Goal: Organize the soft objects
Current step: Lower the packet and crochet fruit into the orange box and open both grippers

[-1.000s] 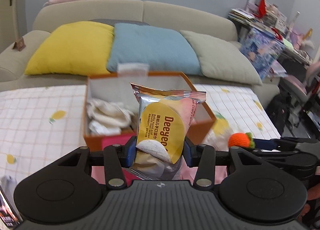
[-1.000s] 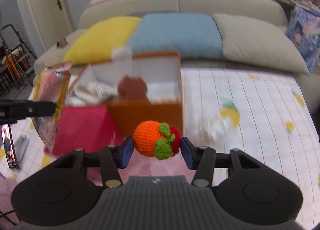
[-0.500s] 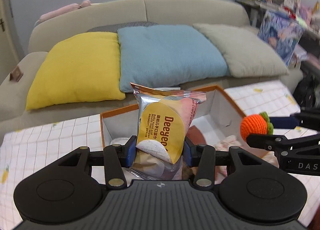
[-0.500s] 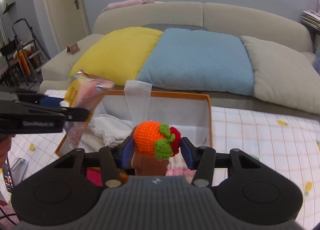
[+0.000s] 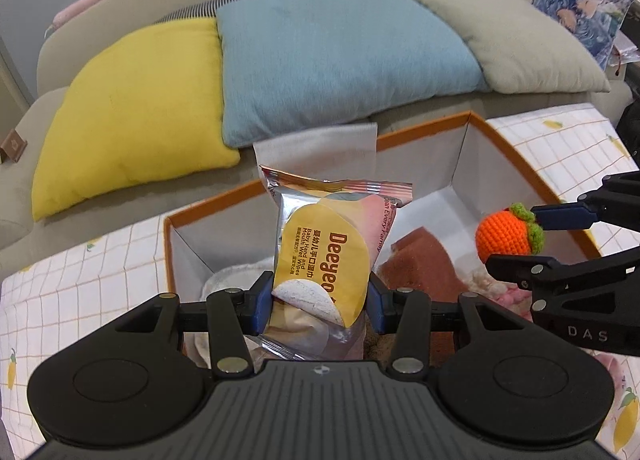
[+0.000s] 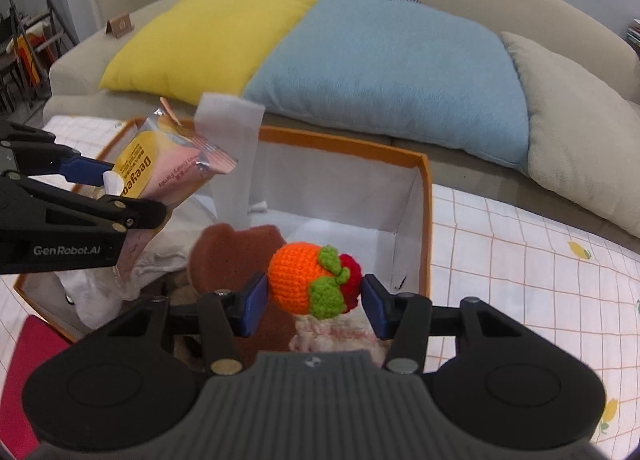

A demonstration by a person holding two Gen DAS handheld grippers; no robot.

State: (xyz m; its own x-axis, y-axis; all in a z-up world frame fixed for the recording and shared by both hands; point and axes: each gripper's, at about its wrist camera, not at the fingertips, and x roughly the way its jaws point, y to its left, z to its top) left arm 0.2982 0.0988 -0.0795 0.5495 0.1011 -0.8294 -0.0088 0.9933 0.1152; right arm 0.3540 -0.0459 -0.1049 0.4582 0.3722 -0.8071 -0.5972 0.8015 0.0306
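My left gripper [image 5: 320,306] is shut on a yellow and pink wet wipes pack [image 5: 326,260] and holds it upright over the left part of the orange storage box [image 5: 424,133]. The pack also shows in the right wrist view [image 6: 160,167]. My right gripper [image 6: 314,306] is shut on an orange crocheted fruit [image 6: 308,278] with green leaves, above the box's right part [image 6: 426,219]. The fruit also shows in the left wrist view [image 5: 506,238]. Inside the box lie a brown sponge [image 5: 424,264], white cloth [image 6: 160,260] and a pink-white soft item [image 6: 340,334].
The box stands on a checked cloth with lemon prints [image 6: 520,260]. Behind it is a sofa with a yellow cushion [image 5: 136,107], a blue cushion [image 5: 340,55] and a grey cushion [image 5: 516,35]. A red flat item [image 6: 28,372] lies by the box's near left corner.
Both grippers have moved forward and now hang over the open box, each still holding its object. The box interior fills more of both views.
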